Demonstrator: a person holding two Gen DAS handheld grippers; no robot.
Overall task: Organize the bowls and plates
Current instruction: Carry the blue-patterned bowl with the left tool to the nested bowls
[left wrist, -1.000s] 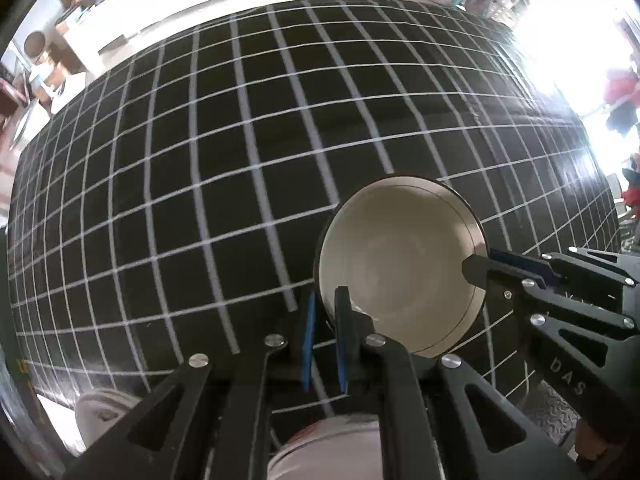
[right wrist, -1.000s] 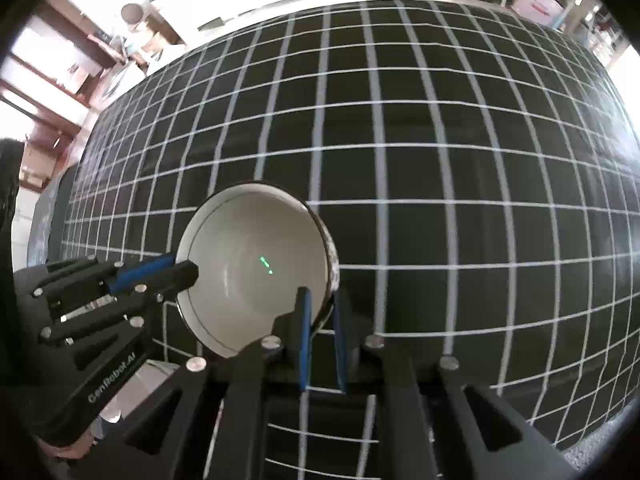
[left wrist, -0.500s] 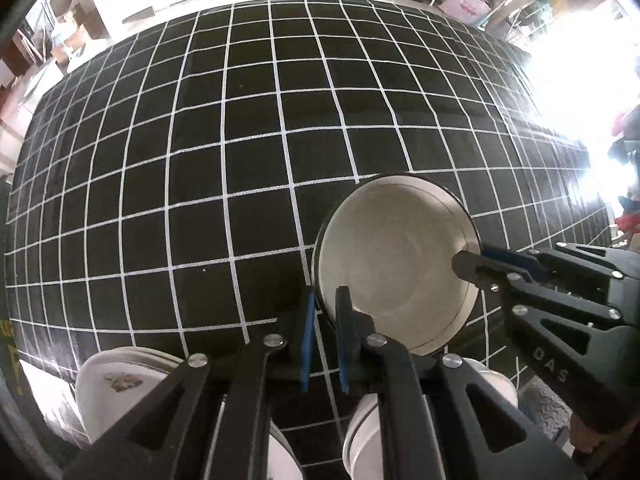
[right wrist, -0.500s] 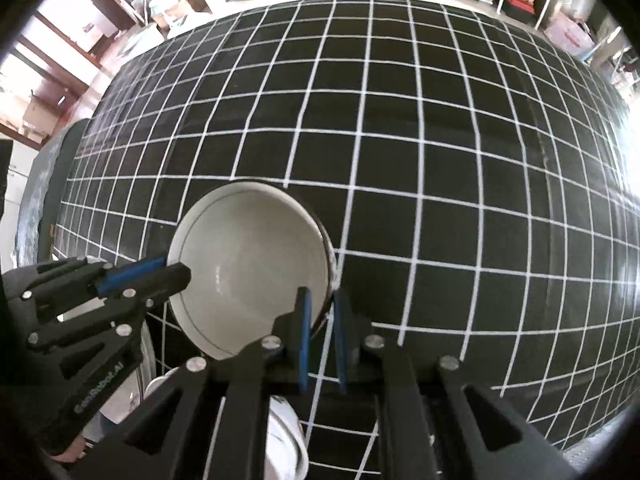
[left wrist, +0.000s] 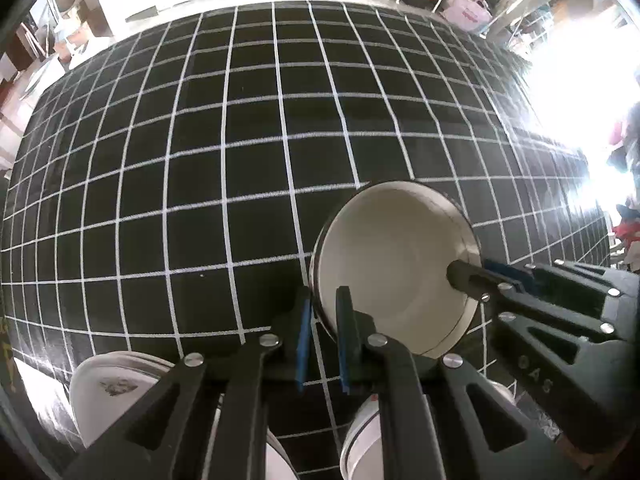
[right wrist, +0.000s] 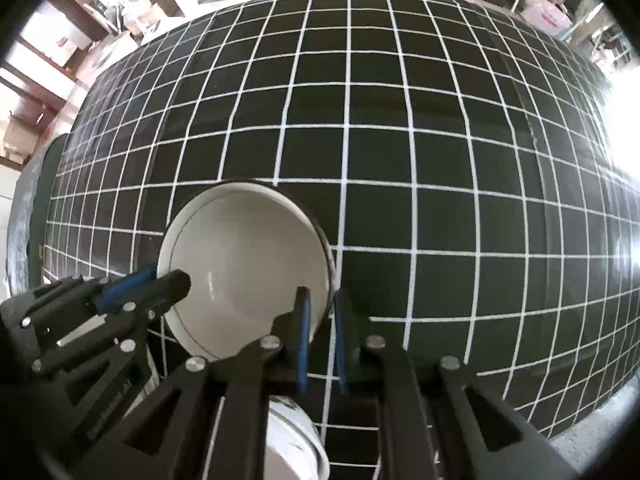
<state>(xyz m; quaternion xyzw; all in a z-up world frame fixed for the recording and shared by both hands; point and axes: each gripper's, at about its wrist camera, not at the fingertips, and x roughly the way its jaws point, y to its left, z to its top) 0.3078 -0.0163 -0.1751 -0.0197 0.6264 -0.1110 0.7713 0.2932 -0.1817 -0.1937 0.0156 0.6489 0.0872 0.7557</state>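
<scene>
A white bowl (left wrist: pixel 392 272) with a thin dark line near its rim is held in the air above the black grid tablecloth (left wrist: pixel 200 160). My left gripper (left wrist: pixel 322 312) is shut on its left rim. My right gripper (right wrist: pixel 320 312) is shut on its right rim; the same bowl shows in the right wrist view (right wrist: pixel 248 264). Each gripper shows in the other's view, the right one (left wrist: pixel 472 276) and the left one (right wrist: pixel 160 284), clamped on the opposite rim. The bowl tilts with its inside facing the cameras.
Below the grippers, near the table's front edge, stand more white dishes: a plate with a small printed motif (left wrist: pixel 116 396) at the left, a white bowl (left wrist: pixel 364 436) under the left gripper, and another white dish (right wrist: pixel 292 436) in the right wrist view.
Both grippers have risen and drawn back with the bowl between them. More of the table and the white dishes at its front edge have come into view below.
</scene>
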